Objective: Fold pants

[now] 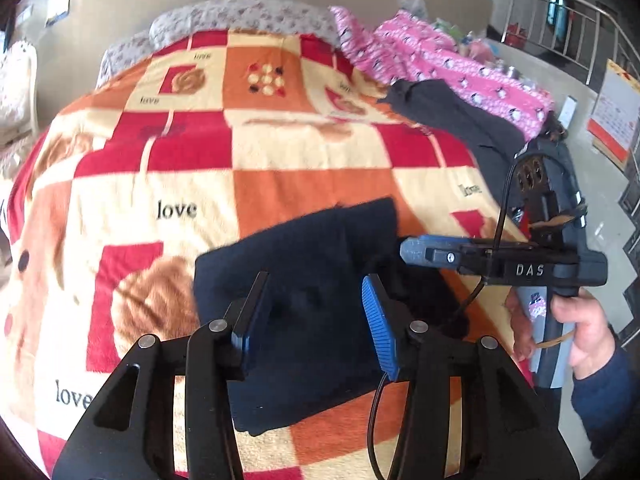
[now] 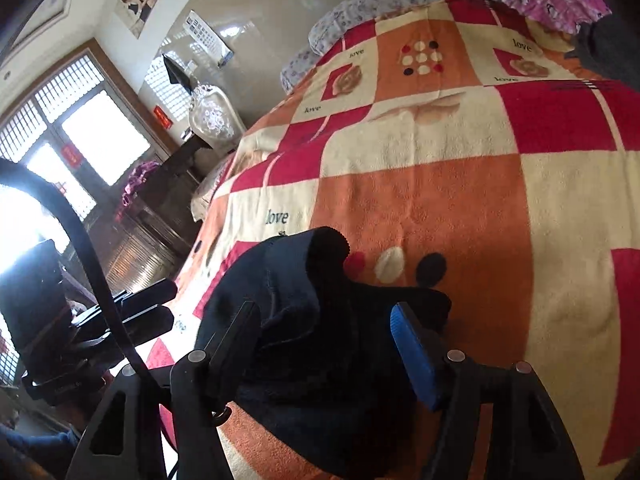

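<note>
Dark navy pants (image 1: 320, 280) lie folded into a compact bundle on the checked blanket (image 1: 280, 152). My left gripper (image 1: 316, 292) hovers just above the bundle with its jaws wide open and empty. My right gripper (image 1: 412, 251) comes in from the right at the bundle's right edge. In the right wrist view the right gripper (image 2: 324, 316) is open, its fingers either side of the rumpled pants (image 2: 312, 320), not closed on them. The left gripper (image 2: 152, 304) shows at the left there.
A dark grey garment (image 1: 452, 116) and a pink patterned garment (image 1: 448, 60) lie at the blanket's far right. A floral pillow (image 1: 248, 16) sits at the far end. Dark wooden furniture (image 2: 152, 216) stands beside the bed.
</note>
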A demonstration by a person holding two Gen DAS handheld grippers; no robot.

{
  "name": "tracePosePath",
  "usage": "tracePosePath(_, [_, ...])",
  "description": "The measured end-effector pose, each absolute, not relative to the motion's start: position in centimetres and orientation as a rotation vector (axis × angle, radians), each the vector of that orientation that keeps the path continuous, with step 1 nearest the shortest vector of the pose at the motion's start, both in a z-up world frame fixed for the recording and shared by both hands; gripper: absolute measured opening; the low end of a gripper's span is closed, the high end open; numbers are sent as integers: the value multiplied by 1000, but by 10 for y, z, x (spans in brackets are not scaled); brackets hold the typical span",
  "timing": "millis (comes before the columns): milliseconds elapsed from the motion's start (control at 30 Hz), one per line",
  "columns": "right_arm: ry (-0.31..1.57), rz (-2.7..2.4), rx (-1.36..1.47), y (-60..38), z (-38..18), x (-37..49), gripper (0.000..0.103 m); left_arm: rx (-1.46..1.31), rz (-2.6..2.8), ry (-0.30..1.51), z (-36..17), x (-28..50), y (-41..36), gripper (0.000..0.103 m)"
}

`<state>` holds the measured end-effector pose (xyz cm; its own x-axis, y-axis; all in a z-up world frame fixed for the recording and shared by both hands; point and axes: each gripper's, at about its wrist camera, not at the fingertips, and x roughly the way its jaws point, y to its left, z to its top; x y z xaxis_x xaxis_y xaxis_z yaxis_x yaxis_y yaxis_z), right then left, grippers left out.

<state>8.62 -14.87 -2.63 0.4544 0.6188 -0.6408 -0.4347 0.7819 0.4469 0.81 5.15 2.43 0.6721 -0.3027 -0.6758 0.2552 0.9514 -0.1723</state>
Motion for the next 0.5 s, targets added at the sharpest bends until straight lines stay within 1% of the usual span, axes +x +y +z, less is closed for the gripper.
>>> tracePosePath(100, [905, 636, 204, -134, -39, 103, 65, -62, -305, 831, 1, 16, 51, 46])
tracePosePath(133, [894, 652, 196, -128, -40, 104, 59, -63, -306, 843, -6, 17, 48, 46])
tracePosePath(167, [874, 674, 191, -125, -39, 104, 27, -58, -300, 842, -12, 18, 45, 46])
tracePosePath(200, [857, 679, 170, -117, -39, 100, 12, -45, -287, 835, -15, 17, 43, 46])
tracePosePath(267, [827, 663, 145, -115, -37, 90, 10, -40, -289, 825, -17, 14, 39, 46])
tracePosePath(333, [807, 674, 178, -124, -32, 81, 8, -55, -315, 831, -15, 14, 37, 46])
tracePosePath(500, [731, 679, 228, -156, -4, 53, 7, -53, -407, 813, 2, 12, 22, 46])
